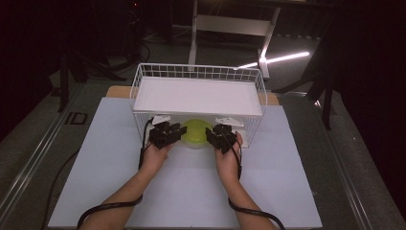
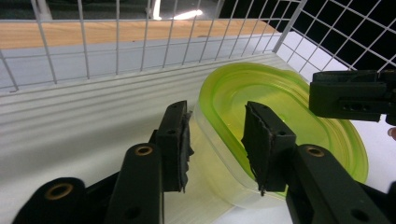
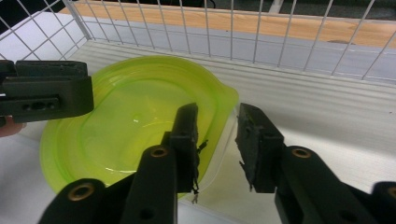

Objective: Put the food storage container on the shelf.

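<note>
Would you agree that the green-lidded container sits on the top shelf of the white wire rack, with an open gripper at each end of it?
Not quite: the green-lidded container sits on the lower level of the white wire rack, beneath the top shelf, as the high view shows. The left gripper and right gripper are indeed open at its ends.

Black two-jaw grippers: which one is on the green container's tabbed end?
The right gripper: its open jaws straddle the rim tab of the translucent green lidded container; the left gripper straddles the plain rounded end.

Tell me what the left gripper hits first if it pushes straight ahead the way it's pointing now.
The left gripper is open, one jaw on each side of the green container's near rim. Going straight on, that rim would probably meet the jaws first; the white wire basket's back wall stands farther off.
</note>
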The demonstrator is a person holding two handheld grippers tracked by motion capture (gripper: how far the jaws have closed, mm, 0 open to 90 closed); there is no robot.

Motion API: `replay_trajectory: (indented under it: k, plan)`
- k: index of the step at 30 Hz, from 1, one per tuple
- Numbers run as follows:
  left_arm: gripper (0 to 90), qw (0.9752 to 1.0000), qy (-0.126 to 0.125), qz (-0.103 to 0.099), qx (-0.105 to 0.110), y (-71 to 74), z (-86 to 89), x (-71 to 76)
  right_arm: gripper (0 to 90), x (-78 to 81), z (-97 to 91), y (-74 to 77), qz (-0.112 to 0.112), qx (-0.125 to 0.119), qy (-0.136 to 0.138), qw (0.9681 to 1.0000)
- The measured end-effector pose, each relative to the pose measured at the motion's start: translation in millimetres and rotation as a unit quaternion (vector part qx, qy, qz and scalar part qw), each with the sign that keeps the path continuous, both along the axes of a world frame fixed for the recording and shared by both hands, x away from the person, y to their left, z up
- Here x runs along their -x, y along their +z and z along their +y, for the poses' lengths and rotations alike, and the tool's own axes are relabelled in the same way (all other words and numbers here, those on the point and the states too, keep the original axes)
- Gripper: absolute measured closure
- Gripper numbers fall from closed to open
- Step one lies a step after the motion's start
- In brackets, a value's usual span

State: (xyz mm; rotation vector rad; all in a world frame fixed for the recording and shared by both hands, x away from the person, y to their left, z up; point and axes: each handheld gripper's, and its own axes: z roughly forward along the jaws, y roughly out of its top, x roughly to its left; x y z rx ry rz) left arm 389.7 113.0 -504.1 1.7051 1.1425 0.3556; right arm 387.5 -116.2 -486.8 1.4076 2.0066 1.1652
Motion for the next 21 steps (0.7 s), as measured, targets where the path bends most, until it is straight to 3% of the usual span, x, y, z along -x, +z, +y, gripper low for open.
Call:
replay_trajectory:
  k: [6, 9, 13, 17, 21]
  plan:
    - [56.5, 0.9999, -0.007, -0.013, 0.005, 6.2, -0.7, 7.4, 59.1, 6.5, -1.6, 4.8, -0.011, -0.006, 0.012, 0.9999]
    - [54.3, 0.9994, -0.021, -0.029, -0.003, 10.8, 3.0, 8.9, 57.2, 12.2, -1.8, 9.0, -0.014, -0.008, 0.020, 0.9997]
    - [51.2, 0.9997, -0.007, 0.001, 0.025, 13.0, 8.7, 15.5, 62.6, 24.6, -3.7, 14.6, -0.018, -0.014, 0.033, 0.9992]
    - [45.4, 0.9998, -0.019, -0.009, 0.006, 10.3, 11.7, 23.6, 65.4, 39.2, -2.4, 13.8, -0.015, -0.019, 0.044, 0.9987]
    - [44.1, 0.9997, -0.023, -0.004, 0.011, 7.4, 13.9, 35.2, 67.1, 49.8, 3.7, 6.9, -0.003, -0.014, 0.061, 0.9980]
